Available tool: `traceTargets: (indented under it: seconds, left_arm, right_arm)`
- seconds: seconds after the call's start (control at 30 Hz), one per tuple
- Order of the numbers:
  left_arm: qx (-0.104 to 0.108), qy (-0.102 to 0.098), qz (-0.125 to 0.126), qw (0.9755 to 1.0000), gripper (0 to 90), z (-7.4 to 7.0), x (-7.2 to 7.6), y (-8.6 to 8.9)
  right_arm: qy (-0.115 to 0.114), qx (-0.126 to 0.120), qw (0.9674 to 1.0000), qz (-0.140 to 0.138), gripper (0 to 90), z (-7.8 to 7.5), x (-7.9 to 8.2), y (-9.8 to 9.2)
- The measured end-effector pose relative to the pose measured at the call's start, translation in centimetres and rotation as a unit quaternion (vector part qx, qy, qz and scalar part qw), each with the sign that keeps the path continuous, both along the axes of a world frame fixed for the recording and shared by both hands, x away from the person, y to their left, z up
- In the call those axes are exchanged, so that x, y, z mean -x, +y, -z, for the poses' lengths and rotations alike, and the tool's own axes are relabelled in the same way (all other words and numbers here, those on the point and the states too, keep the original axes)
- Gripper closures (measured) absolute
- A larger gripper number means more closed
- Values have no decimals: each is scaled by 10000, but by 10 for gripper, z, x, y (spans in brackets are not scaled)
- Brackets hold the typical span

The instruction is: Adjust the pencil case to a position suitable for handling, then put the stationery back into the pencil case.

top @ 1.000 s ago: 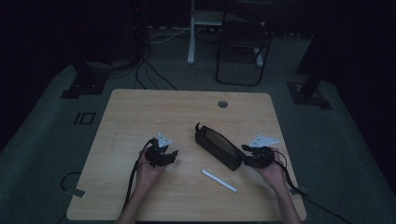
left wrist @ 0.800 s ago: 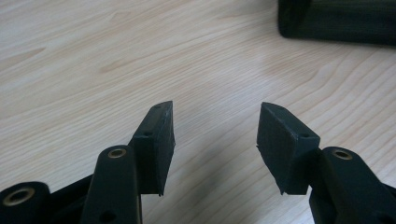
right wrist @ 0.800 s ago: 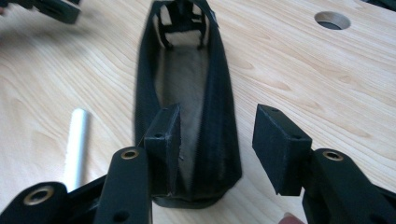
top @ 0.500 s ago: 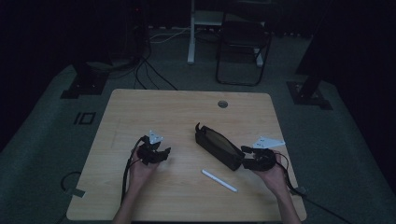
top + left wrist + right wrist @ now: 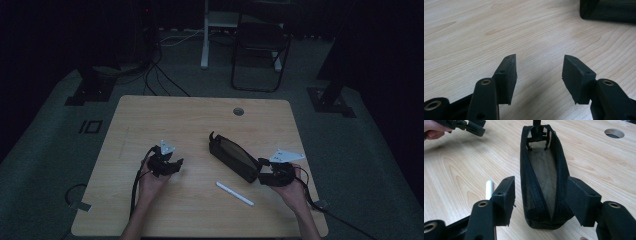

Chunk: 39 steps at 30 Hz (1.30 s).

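**Letting go of the pouch, pen next**

We read this as the release step: our right gripper has its jaws just opening, straddling the near end of the black mesh pencil pouch without pressing it. The white pen lies just beside it on the pale wood-grain table. Next, we judge, it needs picking up. Farther off, our left gripper hangs released over bare wood.
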<state>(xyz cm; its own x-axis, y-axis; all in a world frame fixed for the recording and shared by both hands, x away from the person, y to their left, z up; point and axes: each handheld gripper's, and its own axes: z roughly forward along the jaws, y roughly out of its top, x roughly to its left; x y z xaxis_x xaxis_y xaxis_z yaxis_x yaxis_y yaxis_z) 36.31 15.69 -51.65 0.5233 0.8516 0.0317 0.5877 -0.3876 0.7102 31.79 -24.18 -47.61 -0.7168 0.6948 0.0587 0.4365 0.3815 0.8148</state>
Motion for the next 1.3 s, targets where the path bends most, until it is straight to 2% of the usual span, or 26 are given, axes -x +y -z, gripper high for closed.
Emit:
traceTargets:
  seconds: [0.2,0.3,0.67,0.8,0.93,1.17,1.3]
  left_arm:
    - [-34,13,3,10000,452,3,-1,-2]
    - [-32,86,20,10000,452,5,-2,-4]
    - [-65,102,-78,9999,445,9,-3,-4]
    - [-152,74,-134,9998,443,12,-4,-5]
    - [-260,33,-220,9994,396,14,-5,-7]
    - [-346,82,-284,9990,389,22,-8,-9]
    - [-260,76,-300,9992,386,23,-9,-7]
  right_arm:
    - [-50,50,10000,-13,408,-2,3,3]
    - [-92,82,9999,-49,414,-1,4,6]
    - [-150,43,9996,-225,418,3,12,13]
    - [-182,52,9995,-249,415,4,14,15]
    - [-215,96,9993,-307,417,5,19,16]
    - [-322,205,9984,-421,418,5,27,23]
    - [-344,223,9980,-486,423,7,30,28]
